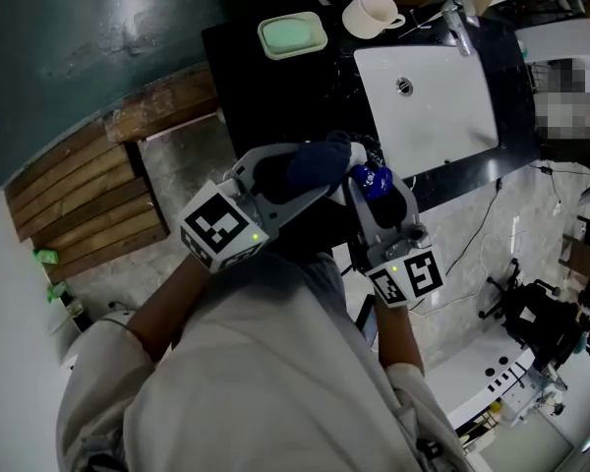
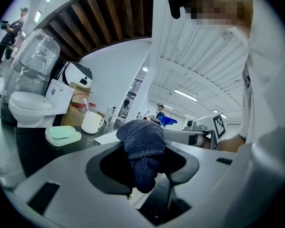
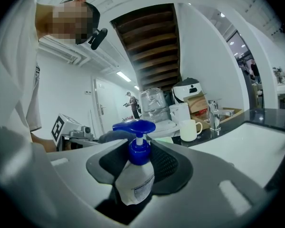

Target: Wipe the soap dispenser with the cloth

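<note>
Now | left tongs (image 2: pixel 143 171) clamped on cloth (image 2: pixel 140 139) | right tongs (image 3: pixel 136 171) clamped on soap dispenser (image 3: pixel 138 154) | label (image 3: pixel 142 190) unreadable

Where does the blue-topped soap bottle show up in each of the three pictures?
Head view: the soap dispenser is at centre, beside the cloth.
Left gripper view: only its blue pump top shows, just right of the cloth.
Right gripper view: low centre, clamped in the right gripper.
Shared landmark: the white mug on the black counter.
</note>
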### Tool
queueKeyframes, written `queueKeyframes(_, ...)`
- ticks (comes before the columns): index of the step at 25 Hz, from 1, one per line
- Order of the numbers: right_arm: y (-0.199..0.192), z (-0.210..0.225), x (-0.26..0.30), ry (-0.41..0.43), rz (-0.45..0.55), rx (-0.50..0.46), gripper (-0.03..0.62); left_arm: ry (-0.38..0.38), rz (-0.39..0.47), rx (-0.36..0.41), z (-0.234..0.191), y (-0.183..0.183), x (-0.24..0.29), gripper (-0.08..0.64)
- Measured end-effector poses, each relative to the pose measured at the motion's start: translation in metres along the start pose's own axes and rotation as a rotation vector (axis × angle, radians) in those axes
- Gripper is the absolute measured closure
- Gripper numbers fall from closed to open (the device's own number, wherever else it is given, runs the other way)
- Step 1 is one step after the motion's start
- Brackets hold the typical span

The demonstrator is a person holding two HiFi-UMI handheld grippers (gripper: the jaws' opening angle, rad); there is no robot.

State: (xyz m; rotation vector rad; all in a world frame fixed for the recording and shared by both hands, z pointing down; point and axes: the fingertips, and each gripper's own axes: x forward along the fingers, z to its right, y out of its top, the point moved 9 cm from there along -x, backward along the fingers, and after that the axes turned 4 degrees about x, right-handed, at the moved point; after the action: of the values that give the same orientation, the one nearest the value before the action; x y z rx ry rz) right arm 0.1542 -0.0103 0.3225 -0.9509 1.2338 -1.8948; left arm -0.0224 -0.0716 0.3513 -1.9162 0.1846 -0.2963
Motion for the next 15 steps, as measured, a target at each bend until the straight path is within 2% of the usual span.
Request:
queueKeyframes(9,-0.002,0.004,-0.003,-0.013,0.012,0.020,0.453,-0.022,-0.041,-0.040,-0.006,-0.009,0.004,0.380)
queueKeyframes(15,-0.003,0.004,-0.004,-0.015,0.012,0.016,0.453,-0.003,-0.065,-0.046,-0.009,-0.017,0.003,0.380)
